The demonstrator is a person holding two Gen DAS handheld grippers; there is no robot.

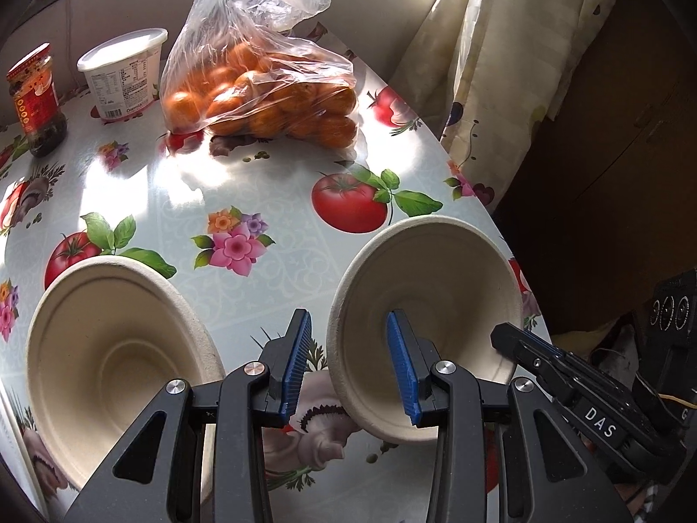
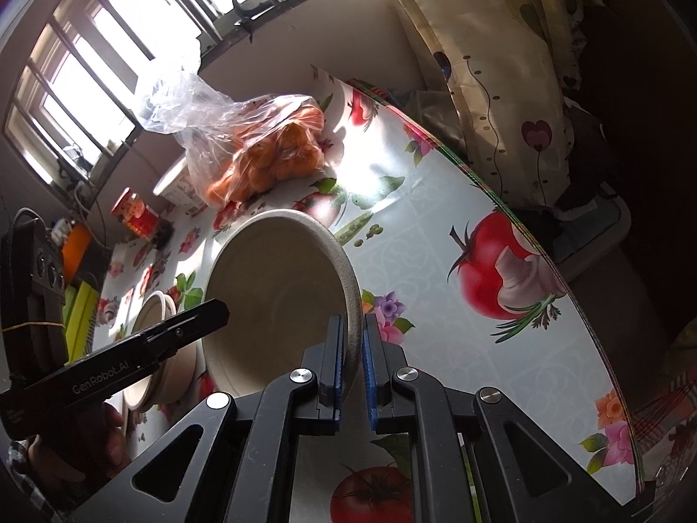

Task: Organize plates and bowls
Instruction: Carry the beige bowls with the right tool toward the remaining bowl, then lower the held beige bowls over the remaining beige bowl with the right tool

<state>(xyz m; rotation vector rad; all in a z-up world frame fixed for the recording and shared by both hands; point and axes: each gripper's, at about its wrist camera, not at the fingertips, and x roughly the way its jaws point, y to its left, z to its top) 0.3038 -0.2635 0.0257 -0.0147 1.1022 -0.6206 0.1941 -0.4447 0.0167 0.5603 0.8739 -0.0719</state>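
Holding empty bowl [image 2: 279,287], bagged oranges [image 1: 261,96]

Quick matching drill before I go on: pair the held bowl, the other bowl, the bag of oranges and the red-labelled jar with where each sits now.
1 held bowl
2 other bowl
3 bag of oranges
4 red-labelled jar

A far left on the table
B rim pinched in the right hand-held gripper
C beside the white tub
D resting on the tablecloth, near left

1-B, 2-D, 3-C, 4-A
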